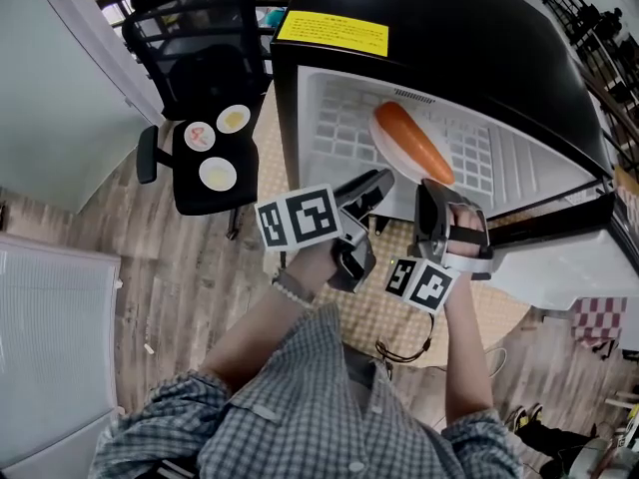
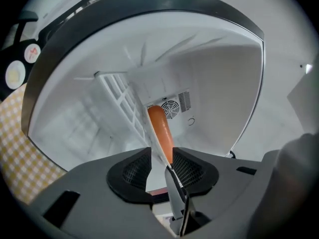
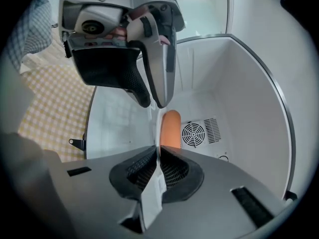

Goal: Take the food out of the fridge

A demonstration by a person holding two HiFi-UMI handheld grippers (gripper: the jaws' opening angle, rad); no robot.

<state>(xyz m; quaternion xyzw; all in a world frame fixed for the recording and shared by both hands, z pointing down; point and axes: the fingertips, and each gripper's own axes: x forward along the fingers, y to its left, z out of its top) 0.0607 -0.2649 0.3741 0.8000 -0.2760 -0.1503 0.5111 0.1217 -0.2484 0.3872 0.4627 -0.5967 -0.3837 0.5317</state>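
An orange sausage (image 1: 411, 143) lies on the white wire shelf (image 1: 339, 128) inside the open fridge (image 1: 449, 28). We judge it light, smooth and rounded, likely to slip, so we would pinch its middle. Just outside the fridge, our left gripper (image 1: 374, 188) is slightly parted and empty, and our right gripper (image 1: 432, 196) is clenched on nothing.

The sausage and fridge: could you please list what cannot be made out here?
Sausage, left gripper view: near end hidden behind the left gripper.
Sausage, right gripper view: lower part behind the right gripper.
Yellow label, head view: print too small to read.
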